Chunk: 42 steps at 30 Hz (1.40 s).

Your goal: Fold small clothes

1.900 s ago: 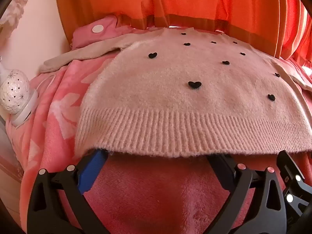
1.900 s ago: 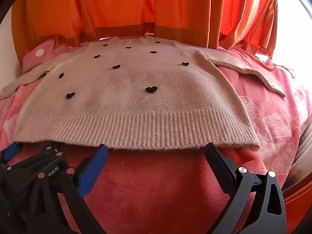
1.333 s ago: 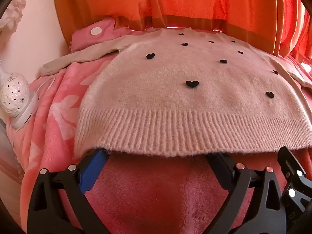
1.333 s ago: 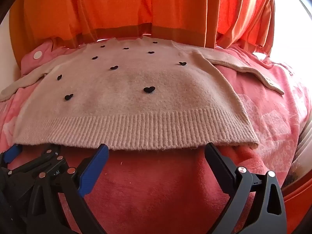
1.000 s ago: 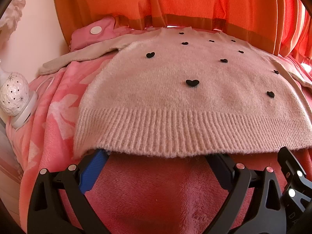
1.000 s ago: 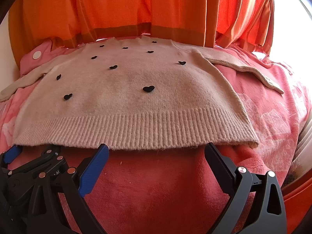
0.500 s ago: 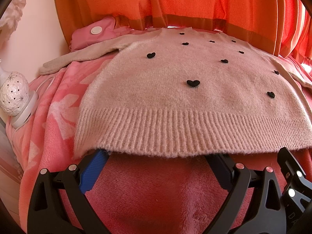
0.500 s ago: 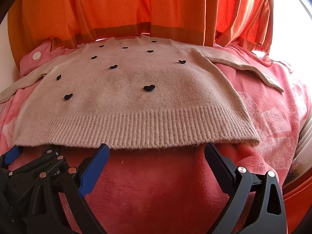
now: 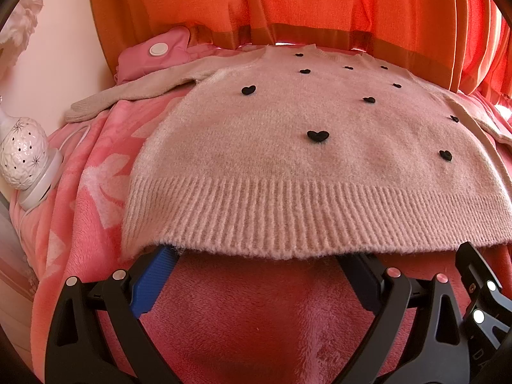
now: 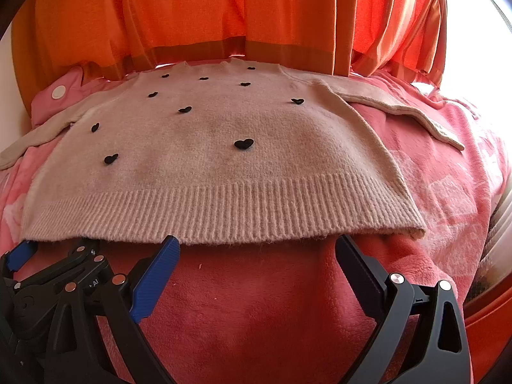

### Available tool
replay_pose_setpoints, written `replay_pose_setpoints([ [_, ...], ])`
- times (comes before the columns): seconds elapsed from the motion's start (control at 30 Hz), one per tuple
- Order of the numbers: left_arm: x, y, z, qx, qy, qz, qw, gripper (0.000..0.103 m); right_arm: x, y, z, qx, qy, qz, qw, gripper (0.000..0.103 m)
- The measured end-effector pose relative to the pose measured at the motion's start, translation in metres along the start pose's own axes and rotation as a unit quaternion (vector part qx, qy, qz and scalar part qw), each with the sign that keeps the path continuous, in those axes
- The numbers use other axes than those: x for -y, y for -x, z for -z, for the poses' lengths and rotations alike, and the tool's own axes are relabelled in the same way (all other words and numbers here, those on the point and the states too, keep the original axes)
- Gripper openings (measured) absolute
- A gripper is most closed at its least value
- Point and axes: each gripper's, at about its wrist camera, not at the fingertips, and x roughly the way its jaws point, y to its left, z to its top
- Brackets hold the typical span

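A small pale pink knitted sweater [image 9: 288, 147] with black hearts lies flat on a pink fleece blanket [image 9: 256, 313], sleeves spread out, ribbed hem [image 9: 288, 217] toward me. It also shows in the right wrist view [image 10: 204, 166]. My left gripper [image 9: 259, 256] is open and empty at the hem's left part, its fingertips hidden under the hem edge. My right gripper [image 10: 256, 246] is open and empty at the hem's right part, fingertips just at the hem. The left gripper also shows at the lower left of the right wrist view [image 10: 48, 284].
Orange curtains [image 9: 288, 6] hang close behind the sweater. A white perforated ceramic lamp [image 9: 22, 156] sits at the blanket's left edge. A pink pouch with a white button [image 9: 156, 49] lies at the back left. Bright window light is at the right [image 10: 480, 48].
Almost nothing has moved. Both grippers stay open at the hem, with only a slight drift of the views.
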Motion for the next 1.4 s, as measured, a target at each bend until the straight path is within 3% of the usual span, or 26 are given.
replay_pose_setpoints([
  [1.23,-0.0050,-0.0033,0.0059,-0.003,0.002,0.001,1.0000,0.094,0.0019,-0.0009,0.0056,-0.004,-0.005,0.000,1.000,0.097],
  [1.4,-0.0061,-0.0031,0.0050,-0.001,0.001,-0.003,1.0000,0.094,0.0000,-0.0088,-0.0021,-0.027,0.000,-0.016,1.000,0.097],
])
